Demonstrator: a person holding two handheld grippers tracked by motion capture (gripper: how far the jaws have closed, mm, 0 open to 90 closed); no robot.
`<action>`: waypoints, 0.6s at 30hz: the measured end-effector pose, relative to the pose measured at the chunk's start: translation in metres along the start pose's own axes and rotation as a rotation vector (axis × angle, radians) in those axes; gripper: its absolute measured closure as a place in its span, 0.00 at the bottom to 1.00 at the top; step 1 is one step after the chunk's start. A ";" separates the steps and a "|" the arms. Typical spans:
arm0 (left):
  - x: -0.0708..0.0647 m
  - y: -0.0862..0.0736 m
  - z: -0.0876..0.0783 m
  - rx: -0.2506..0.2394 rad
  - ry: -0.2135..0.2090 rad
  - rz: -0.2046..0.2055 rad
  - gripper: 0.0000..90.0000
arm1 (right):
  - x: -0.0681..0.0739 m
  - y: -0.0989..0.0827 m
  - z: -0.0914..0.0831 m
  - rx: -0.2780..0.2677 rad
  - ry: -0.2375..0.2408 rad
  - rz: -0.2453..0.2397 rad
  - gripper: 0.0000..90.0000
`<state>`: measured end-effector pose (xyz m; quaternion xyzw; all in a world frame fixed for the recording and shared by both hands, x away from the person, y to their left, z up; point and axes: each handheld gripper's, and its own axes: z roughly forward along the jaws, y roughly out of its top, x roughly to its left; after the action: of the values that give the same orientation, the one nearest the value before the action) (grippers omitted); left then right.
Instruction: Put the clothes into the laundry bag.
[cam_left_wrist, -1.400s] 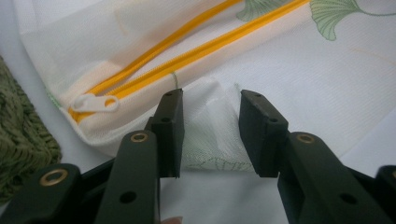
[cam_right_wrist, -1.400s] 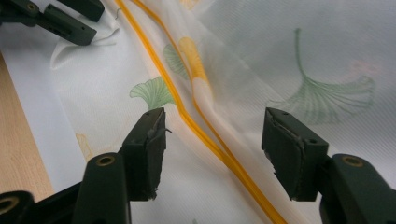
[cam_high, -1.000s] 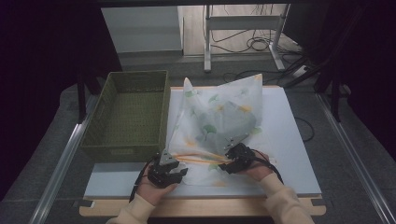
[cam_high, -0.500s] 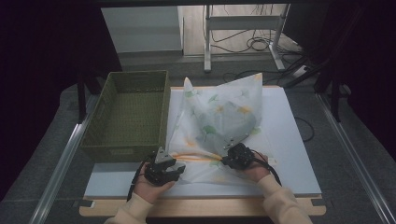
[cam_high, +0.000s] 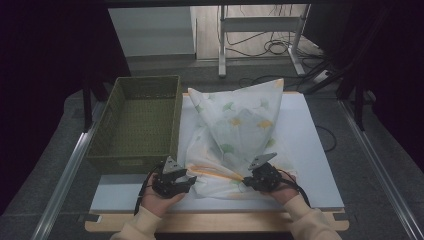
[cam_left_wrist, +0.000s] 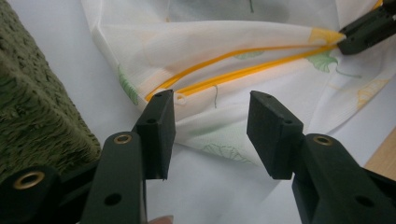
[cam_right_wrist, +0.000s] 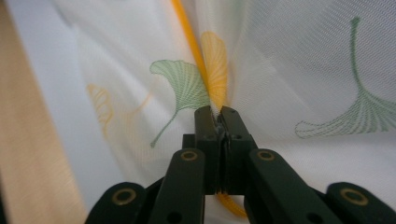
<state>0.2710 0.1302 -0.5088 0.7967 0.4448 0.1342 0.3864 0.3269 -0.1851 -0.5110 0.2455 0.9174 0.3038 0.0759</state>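
Note:
A white mesh bag (cam_high: 235, 125) printed with green and yellow leaves lies rumpled on the white board, its orange zipper (cam_left_wrist: 243, 72) along the near edge. My left gripper (cam_high: 192, 181) sits at the bag's near-left corner. Its jaws are open (cam_left_wrist: 210, 107) and straddle the zipper's end without touching it. My right gripper (cam_high: 246, 183) is at the near-right part of the bag, shut on the fabric at the zipper (cam_right_wrist: 218, 112). Its jaws have just eased slightly, with the cloth still pinched between them. That same gripper (cam_left_wrist: 369, 30) appears far off in the left gripper view.
An olive woven basket (cam_high: 135, 161) stands empty on the left, its wall (cam_left_wrist: 37, 121) close beside my left gripper. The white board (cam_high: 310, 150) has bare room right of the bag. A wooden table edge (cam_high: 225, 222) runs along the front.
My right gripper has shifted slightly to the right along the bag's near edge, and the edge is pulled straighter. The left gripper has stayed put.

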 end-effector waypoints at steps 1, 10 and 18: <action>0.000 0.000 0.001 0.001 0.004 0.000 0.56 | 0.000 0.001 0.000 -0.020 -0.013 0.000 0.84; 0.003 -0.002 0.005 0.026 0.035 -0.013 0.43 | -0.013 -0.006 -0.033 -0.144 -0.074 0.096 0.58; -0.012 0.004 0.023 0.074 0.067 0.010 0.19 | -0.030 -0.040 -0.070 -0.187 -0.149 0.214 0.55</action>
<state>0.2791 0.1074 -0.5199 0.8078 0.4582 0.1463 0.3408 0.3163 -0.2644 -0.4790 0.3556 0.8456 0.3751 0.1335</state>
